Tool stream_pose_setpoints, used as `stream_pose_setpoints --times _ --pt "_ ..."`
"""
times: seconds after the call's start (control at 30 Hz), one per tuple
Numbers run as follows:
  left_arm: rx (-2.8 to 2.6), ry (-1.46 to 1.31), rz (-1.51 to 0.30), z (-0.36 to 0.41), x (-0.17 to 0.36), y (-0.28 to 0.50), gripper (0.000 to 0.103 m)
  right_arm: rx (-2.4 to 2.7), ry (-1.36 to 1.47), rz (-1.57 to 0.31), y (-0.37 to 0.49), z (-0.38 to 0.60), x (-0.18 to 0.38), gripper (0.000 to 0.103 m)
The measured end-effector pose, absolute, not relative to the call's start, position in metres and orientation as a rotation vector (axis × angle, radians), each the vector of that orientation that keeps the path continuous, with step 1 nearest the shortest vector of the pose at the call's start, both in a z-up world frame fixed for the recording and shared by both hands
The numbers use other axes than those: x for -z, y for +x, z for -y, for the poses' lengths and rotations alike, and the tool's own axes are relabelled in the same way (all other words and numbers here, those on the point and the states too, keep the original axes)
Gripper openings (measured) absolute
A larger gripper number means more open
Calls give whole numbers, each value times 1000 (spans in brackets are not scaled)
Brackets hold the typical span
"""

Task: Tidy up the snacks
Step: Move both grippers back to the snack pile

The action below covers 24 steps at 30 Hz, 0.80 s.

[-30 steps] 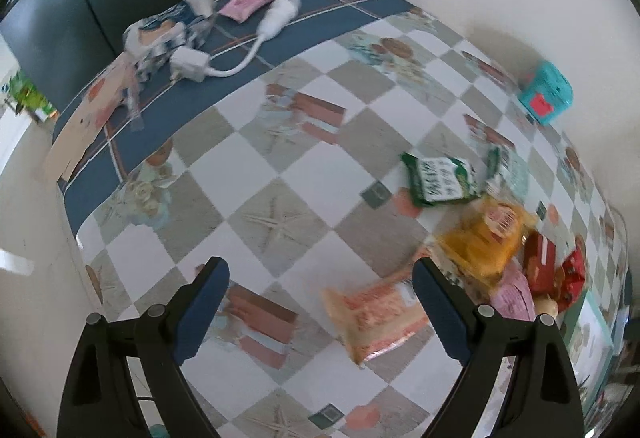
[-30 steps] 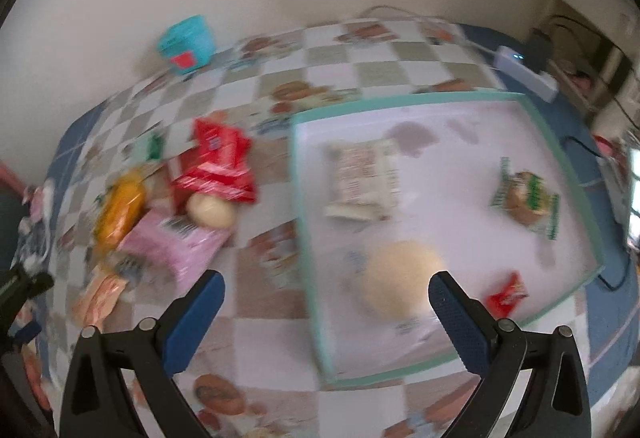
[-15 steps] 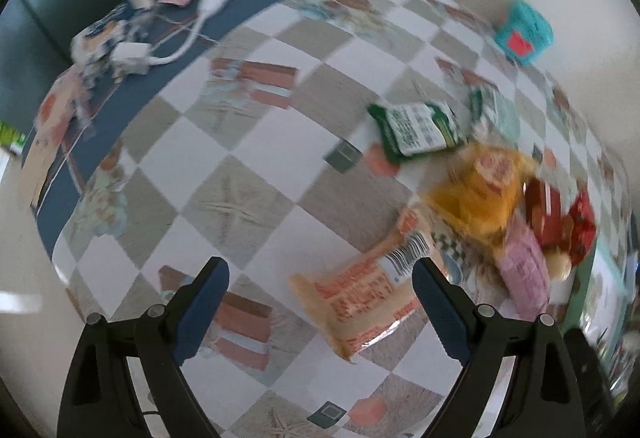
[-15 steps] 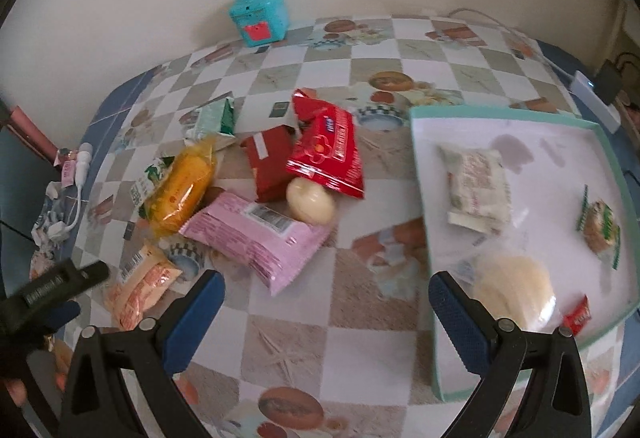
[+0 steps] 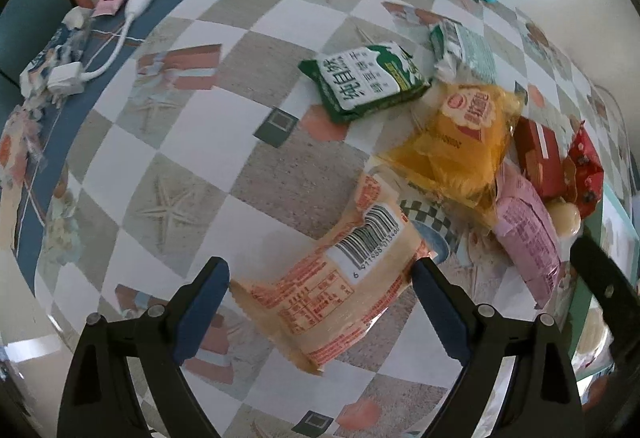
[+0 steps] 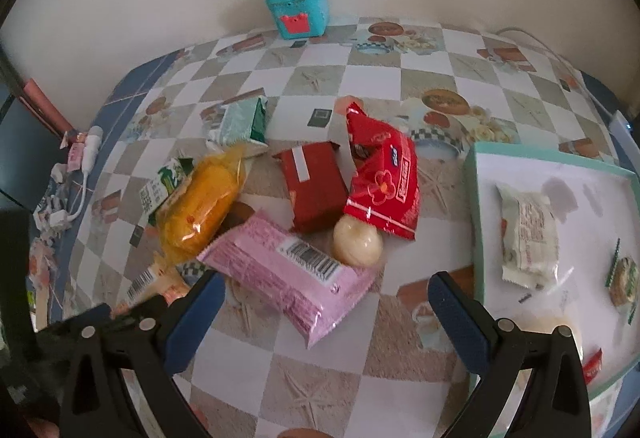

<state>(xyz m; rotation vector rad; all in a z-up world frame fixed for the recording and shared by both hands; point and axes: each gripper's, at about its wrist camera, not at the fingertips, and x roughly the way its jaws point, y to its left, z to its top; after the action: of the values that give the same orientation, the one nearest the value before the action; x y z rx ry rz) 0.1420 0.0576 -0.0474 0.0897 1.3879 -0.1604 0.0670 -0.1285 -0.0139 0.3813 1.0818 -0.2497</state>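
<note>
Checkered tablecloth: peach snack packet between spread left fingers.

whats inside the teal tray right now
The teal tray holds a white wrapped snack, a green-edged round one, a pale round bun and a small red packet. Its near corner is hidden behind the right gripper.

A home: patterned tablecloth, phone charger, wrapped snacks.

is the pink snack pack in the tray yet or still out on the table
Out. The pink snack pack lies flat on the checkered tablecloth, left of the tray, among the other snacks.
</note>
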Motion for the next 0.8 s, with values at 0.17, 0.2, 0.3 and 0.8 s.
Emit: stream_pose_setpoints --times 0.17,0.2,0.3,0.8 --pt "176 75 -1388 -59 45 144 93 221 396 -1087 72 129 17 91" --pt "179 71 -1382 -60 44 145 93 211 391 -1086 74 128 17 90" --pt "194 80 -1372 -59 40 145 93 190 376 -1084 78 123 17 87" --pt "87 109 -1417 -63 55 150 93 138 372 -1173 86 114 40 78"
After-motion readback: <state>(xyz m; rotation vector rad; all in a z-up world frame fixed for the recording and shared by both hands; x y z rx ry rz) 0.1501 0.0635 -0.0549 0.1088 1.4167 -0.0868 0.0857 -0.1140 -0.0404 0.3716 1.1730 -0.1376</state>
